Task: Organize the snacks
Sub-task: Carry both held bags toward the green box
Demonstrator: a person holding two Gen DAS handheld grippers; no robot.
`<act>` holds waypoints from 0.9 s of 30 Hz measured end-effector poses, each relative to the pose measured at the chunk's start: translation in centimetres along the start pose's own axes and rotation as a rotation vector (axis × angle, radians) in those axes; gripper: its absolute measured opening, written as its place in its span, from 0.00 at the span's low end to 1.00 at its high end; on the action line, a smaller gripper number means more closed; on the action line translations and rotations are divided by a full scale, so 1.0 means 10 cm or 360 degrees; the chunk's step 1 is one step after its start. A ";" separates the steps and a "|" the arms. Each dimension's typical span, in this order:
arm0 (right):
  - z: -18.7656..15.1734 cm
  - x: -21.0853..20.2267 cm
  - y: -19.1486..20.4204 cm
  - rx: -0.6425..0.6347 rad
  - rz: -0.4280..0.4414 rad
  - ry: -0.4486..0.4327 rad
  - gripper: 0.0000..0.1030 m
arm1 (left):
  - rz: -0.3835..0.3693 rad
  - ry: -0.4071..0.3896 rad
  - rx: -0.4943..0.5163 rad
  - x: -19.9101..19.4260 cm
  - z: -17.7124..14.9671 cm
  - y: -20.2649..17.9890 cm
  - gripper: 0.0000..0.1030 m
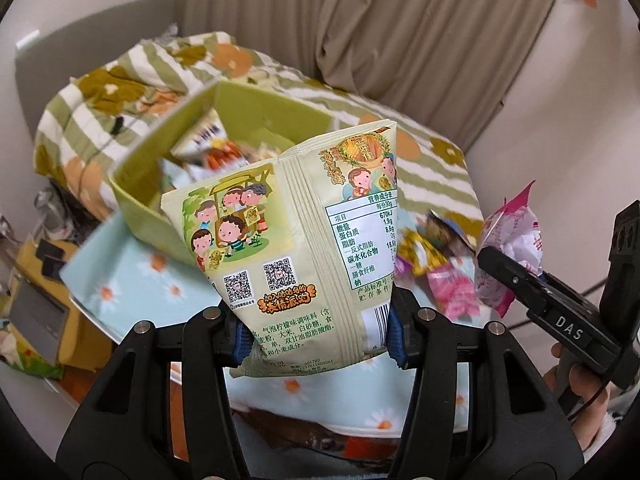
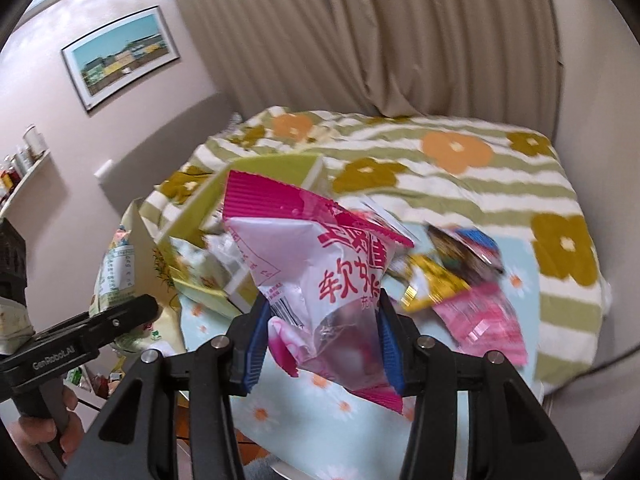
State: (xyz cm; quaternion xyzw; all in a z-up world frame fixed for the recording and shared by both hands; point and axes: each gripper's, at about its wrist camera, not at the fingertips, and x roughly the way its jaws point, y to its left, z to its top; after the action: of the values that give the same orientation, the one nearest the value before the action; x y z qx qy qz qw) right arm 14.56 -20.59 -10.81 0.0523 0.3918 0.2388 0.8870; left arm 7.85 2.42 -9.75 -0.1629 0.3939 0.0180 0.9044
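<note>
Surface: a light-blue daisy-print cloth [image 1: 132, 276] is being shown lower centre, laid beside a green-striped floral blanket [image 2: 460, 184].
Room: beige curtains [image 1: 400, 28] are being shown across the top; a framed picture [image 2: 120, 56] is being seen upper left in the right wrist view.
Surroundings: a green box [image 1: 168, 148] holding packets is being seen left of centre; loose snack packets [image 2: 460, 288] are lying at right on the cloth.
Left gripper [image 1: 318, 336]: its blue pads are being pressed on a pale-green snack bag [image 1: 288, 240], held upright at frame centre, partly hiding the box.
Right gripper [image 2: 320, 352]: a pink-and-white snack packet [image 2: 320, 264] is being clamped between narrowly set jaws, centre frame.
</note>
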 end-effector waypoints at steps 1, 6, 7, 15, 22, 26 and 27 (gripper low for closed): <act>0.08 0.04 0.07 -0.0017 0.0014 -0.0010 0.43 | 0.0001 -0.0011 0.0002 0.00 0.10 0.08 0.47; 0.48 0.32 0.42 -0.0050 0.0054 -0.0042 0.43 | 0.0018 -0.0020 0.0019 0.07 0.54 0.38 0.47; 0.56 0.38 0.47 -0.0048 0.0060 -0.0044 0.43 | 0.0018 -0.0018 0.0028 0.10 0.67 0.47 0.47; 1.09 0.93 0.90 -0.0024 0.0052 -0.0042 0.43 | -0.0036 0.0054 0.0088 0.61 1.53 0.95 0.47; 1.42 1.49 1.07 0.0055 -0.0025 -0.0003 0.43 | -0.0105 0.0220 0.0171 1.38 2.09 1.23 0.47; 1.50 1.76 1.06 0.0118 -0.0084 0.0037 0.43 | -0.0145 0.0358 0.0191 1.94 2.28 1.34 0.47; 1.51 1.84 1.05 0.0138 -0.0102 0.0052 0.43 | -0.0149 0.0381 0.0194 2.03 2.28 1.34 0.47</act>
State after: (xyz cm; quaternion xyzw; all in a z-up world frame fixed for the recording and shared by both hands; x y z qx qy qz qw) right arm 32.07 -1.37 -9.85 0.0742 0.4175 0.1939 0.8846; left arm 35.80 20.18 -13.61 -0.1267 0.4912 -0.0676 0.8591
